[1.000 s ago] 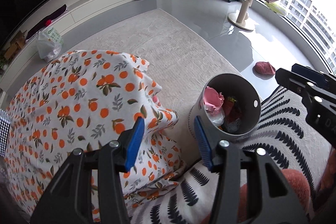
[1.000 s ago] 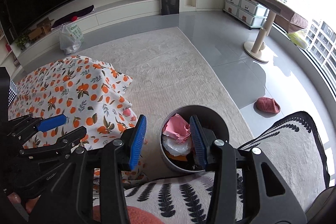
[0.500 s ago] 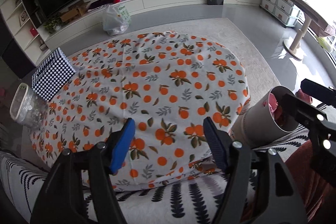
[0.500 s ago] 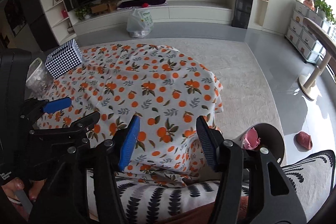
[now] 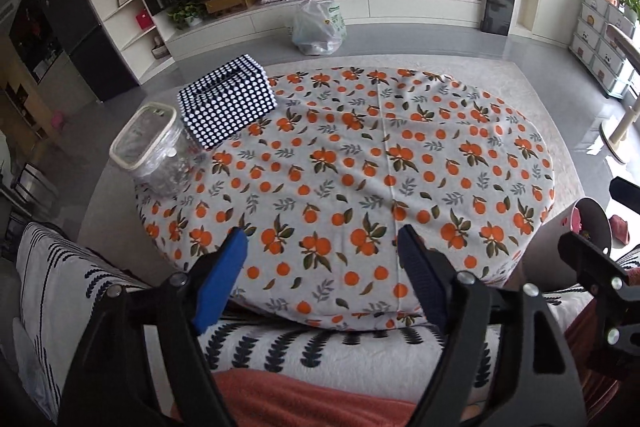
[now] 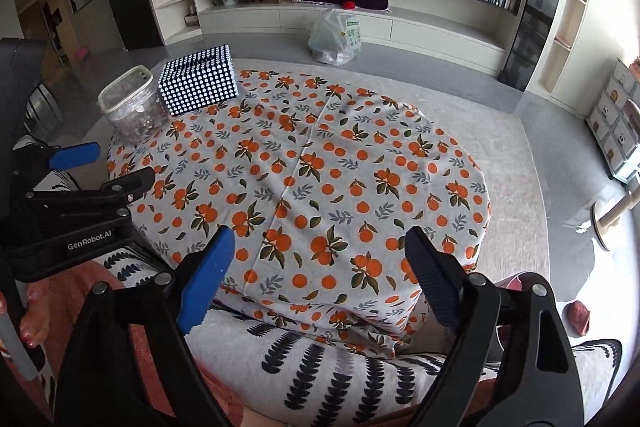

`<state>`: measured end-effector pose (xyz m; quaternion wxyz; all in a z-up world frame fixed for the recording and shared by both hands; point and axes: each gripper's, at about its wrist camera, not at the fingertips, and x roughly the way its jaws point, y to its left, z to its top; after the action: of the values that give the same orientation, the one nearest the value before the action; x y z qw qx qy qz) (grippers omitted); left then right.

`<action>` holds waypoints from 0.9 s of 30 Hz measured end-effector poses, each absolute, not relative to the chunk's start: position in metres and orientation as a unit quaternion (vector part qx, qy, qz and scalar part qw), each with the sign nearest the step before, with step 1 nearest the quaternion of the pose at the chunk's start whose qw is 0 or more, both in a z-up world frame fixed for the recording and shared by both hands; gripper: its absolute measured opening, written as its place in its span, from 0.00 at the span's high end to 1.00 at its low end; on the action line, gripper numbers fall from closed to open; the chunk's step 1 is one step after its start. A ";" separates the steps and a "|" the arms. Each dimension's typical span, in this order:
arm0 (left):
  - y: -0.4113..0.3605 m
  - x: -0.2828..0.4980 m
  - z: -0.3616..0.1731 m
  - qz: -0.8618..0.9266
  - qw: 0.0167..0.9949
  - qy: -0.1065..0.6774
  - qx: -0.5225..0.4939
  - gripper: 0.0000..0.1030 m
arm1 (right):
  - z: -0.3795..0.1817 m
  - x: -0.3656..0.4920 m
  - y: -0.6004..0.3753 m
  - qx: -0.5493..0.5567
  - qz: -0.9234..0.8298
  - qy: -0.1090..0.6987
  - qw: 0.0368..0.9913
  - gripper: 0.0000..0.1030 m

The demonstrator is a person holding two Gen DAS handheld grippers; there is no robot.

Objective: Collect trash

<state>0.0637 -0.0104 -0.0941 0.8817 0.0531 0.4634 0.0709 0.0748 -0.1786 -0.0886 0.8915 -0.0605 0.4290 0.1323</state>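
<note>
Both tongs stand wide and empty: the left tongs (image 5: 320, 263) and the right tongs (image 6: 320, 267) have just been opening, and I see nothing between the pads of either. Both hang over the near edge of the desk (image 5: 380, 155), which is draped in an orange-print cloth. On that cloth I can find no loose scrap at all; only a dotted tissue box (image 5: 228, 99) and a clear plastic container (image 5: 150, 147) stand together at the far left corner.

The trash I can see sits in the bin (image 5: 588, 227), low on the floor off the desk's right end, with something pink showing inside its mouth. From my left tongs it lies well to the right; my right tongs are plainly the nearer, the bin's rim (image 6: 528, 277) just behind their right finger. A full plastic bag (image 6: 336, 39) rests on the floor beyond the desk, well apart from both. I judge the next target is still to be found
</note>
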 end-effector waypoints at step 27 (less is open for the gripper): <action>0.025 0.008 -0.023 0.063 0.887 0.455 0.042 0.18 | -0.022 0.040 -0.150 -0.081 0.104 0.423 0.896 0.08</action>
<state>0.0084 0.0246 -0.0230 0.8871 0.0422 0.4554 0.0627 0.0399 -0.1501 -0.0222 0.8964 -0.0814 0.4230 0.1044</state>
